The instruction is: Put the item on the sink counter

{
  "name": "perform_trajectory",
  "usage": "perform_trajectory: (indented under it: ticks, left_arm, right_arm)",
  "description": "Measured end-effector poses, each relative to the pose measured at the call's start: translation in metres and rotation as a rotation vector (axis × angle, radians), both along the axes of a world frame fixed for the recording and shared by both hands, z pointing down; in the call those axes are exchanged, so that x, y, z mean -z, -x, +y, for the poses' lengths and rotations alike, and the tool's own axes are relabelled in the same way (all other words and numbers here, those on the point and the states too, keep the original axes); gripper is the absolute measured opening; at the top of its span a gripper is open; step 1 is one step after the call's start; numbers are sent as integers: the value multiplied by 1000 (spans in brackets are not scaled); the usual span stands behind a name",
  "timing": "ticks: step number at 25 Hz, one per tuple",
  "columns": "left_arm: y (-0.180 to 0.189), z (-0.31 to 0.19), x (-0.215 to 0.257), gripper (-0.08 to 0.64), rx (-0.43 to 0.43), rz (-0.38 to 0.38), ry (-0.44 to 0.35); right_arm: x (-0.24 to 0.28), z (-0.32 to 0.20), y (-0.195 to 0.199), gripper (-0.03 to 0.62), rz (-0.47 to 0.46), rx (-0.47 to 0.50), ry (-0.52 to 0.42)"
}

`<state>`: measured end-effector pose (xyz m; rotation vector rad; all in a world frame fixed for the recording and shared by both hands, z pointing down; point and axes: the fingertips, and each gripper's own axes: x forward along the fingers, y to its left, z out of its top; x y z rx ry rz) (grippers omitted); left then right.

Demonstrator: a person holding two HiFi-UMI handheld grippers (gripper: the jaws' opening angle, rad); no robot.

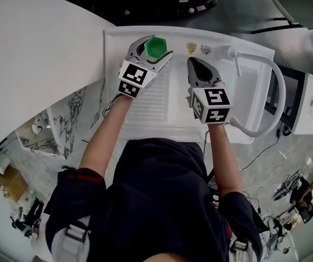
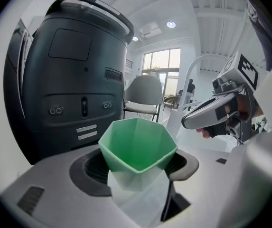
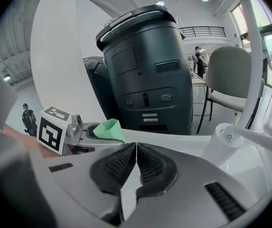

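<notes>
A green faceted cup (image 1: 156, 48) with a pale lower part is over the back left corner of the white sink counter (image 1: 145, 111). My left gripper (image 1: 158, 44) is shut on it, one dark pad on each side of the cup (image 2: 138, 144). Whether the cup's base touches the counter is hidden. My right gripper (image 1: 193, 64) is to its right, over the counter beside the faucet base, and is shut with nothing between its pads (image 3: 119, 165). The right gripper view shows the cup (image 3: 108, 128) at its left.
A tall arched white faucet (image 1: 277, 89) rises at the right over the sink basin (image 1: 252, 86). Behind the counter stands a large dark grey machine (image 3: 145, 65), with a grey chair (image 3: 230, 75) beside it. A white curved wall (image 1: 30, 64) lies to the left.
</notes>
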<state>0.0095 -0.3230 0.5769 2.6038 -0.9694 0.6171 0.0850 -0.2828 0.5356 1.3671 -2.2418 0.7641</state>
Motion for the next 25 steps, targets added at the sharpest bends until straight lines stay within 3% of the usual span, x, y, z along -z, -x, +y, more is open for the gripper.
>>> perform_trajectory:
  ticks: [25]
  left_arm:
    - [-2, -11, -25, 311, 3, -67, -26]
  right_arm:
    - [-8, 4, 1, 34, -12, -6, 27]
